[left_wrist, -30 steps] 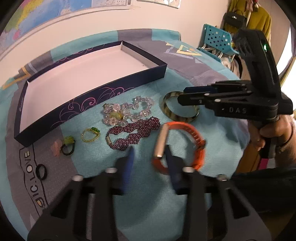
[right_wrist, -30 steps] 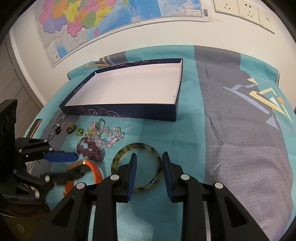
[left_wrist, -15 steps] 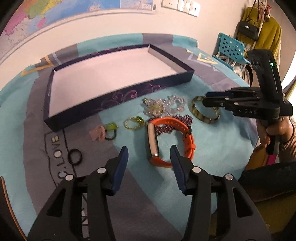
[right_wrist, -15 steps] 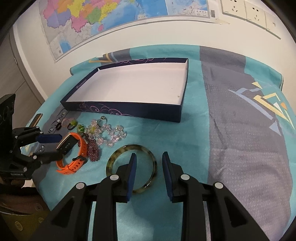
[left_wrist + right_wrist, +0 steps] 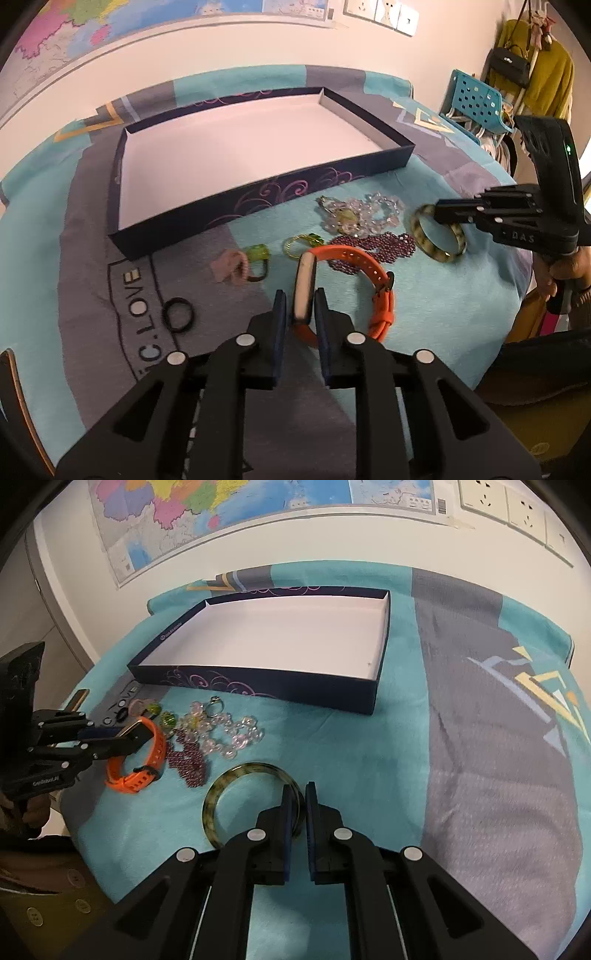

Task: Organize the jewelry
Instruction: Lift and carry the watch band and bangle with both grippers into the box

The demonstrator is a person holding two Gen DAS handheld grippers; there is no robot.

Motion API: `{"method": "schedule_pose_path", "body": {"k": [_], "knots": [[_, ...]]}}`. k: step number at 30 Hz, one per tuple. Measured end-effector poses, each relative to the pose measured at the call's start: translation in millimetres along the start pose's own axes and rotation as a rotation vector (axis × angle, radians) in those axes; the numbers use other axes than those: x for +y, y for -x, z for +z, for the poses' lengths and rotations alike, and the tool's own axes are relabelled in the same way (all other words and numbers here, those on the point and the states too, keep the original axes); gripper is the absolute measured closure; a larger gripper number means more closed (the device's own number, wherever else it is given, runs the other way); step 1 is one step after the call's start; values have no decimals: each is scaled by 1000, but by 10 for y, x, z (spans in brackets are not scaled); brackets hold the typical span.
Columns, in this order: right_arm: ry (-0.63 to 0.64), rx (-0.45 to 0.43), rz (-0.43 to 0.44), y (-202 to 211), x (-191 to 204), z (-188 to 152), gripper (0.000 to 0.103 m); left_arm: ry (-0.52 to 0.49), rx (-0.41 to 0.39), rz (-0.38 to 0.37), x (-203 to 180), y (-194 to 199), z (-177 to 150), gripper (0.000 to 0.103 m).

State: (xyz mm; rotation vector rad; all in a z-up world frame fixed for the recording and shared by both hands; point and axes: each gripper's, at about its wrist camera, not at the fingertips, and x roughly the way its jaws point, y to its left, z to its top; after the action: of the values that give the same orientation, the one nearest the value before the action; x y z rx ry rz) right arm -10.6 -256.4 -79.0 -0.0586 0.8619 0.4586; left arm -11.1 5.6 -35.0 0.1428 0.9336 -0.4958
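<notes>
An orange watch (image 5: 382, 295) with a pale face lies on the teal cloth. My left gripper (image 5: 300, 314) has that face between its pads, and its jaws are closing on it; the right wrist view shows the same grip (image 5: 129, 738). A mottled green-brown bangle (image 5: 210, 805) lies to the watch's right. My right gripper (image 5: 300, 805) is shut on its near rim, and in the left wrist view the bangle (image 5: 417, 229) looks tilted in that gripper (image 5: 439, 214). Behind both stands the dark blue box (image 5: 258, 199) with a white floor and nothing inside.
Between box and watch lie a clear bead bracelet (image 5: 362, 214), a purple bead bracelet (image 5: 373, 245), a yellow-green ring (image 5: 299, 243), a pink and green hair tie (image 5: 236, 266) and a black ring (image 5: 178, 314). A teal chair (image 5: 476, 107) stands past the table's right edge.
The left jaws spread wide around the watch face, then closed in on it. The right jaws, earlier astride the bangle's rim, have shut on it.
</notes>
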Motion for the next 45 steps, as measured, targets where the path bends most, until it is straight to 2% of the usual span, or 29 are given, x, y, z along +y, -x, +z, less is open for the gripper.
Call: {"method": "schedule_pose_path", "body": {"k": [3,4,14,19,24,28,35,45], "knots": [[-17,-3,15,11,-1,-17,97,-16,-4,-7,5,16,-5,85],[-21,-5,16,11,-5,-17,97,-23,1,-7,-2,4,-5,89],[-23,-86,60,159,30,177,97,-34,-9,-4,23,29,61,90],[-14,-140,67,217,42,387,97,-69,-73,10,76,241,278,90],[-10,-175,61,124,18,730,97,-102,-124,61,170,319,604,90],[-7,-179,46,-38,2,1023,97,-109,-124,98,318,198,915,90],[3,-160,-7,-385,-29,1479,97,-97,-72,134,624,-202,1366,90],[-46,-72,-59,-921,-178,1884,97,-84,19,142,881,-769,1680,90]]}}
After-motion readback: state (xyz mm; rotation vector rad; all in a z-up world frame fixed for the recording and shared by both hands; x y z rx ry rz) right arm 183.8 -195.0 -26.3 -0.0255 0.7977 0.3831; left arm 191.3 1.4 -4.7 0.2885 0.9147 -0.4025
